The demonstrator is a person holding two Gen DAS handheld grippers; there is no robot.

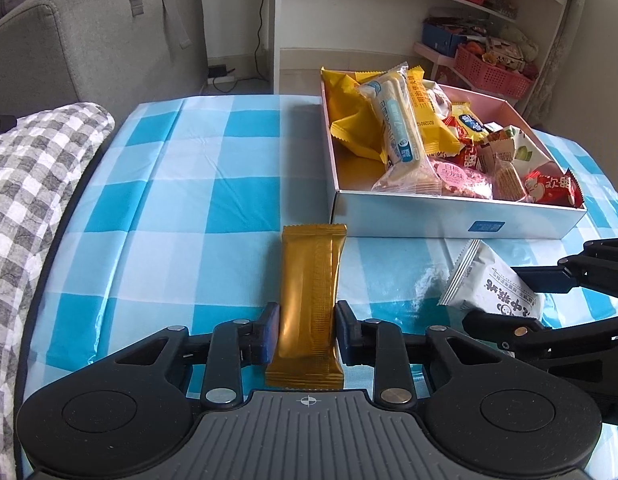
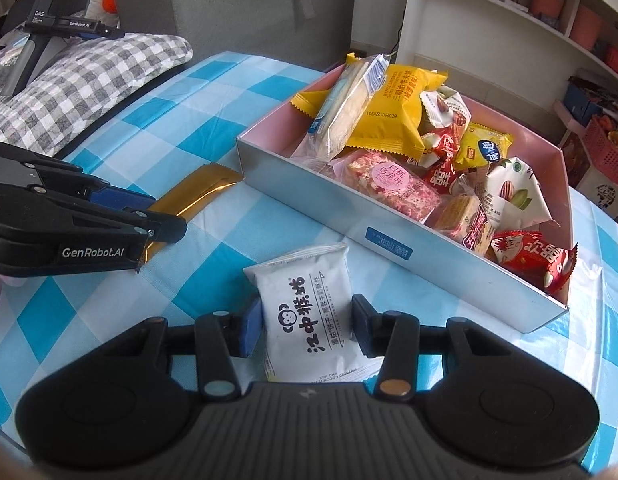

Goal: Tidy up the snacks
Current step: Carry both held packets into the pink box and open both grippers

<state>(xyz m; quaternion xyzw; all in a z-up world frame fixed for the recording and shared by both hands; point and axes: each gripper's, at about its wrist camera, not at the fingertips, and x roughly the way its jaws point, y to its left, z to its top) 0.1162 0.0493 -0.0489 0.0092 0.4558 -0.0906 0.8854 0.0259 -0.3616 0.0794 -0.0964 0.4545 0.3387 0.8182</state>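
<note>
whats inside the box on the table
The box holds a pile of wrapped snacks: a long clear-wrapped wafer bar atop yellow packets, pink, red and nut packs. The pile hides whatever lies beneath.

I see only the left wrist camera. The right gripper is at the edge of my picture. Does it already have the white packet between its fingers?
Observer: Yes. In the right wrist view the white packet sits between the fingers of the right gripper, and both pads touch its sides.
Operator: Which face of the packet is up?
Observer: The printed face, with a black monkey logo.
Operator: Is anything on the checked cushion? I see only its edge.
Observer: Yes, a black device marked DAS stands on the checked cushion.
</note>
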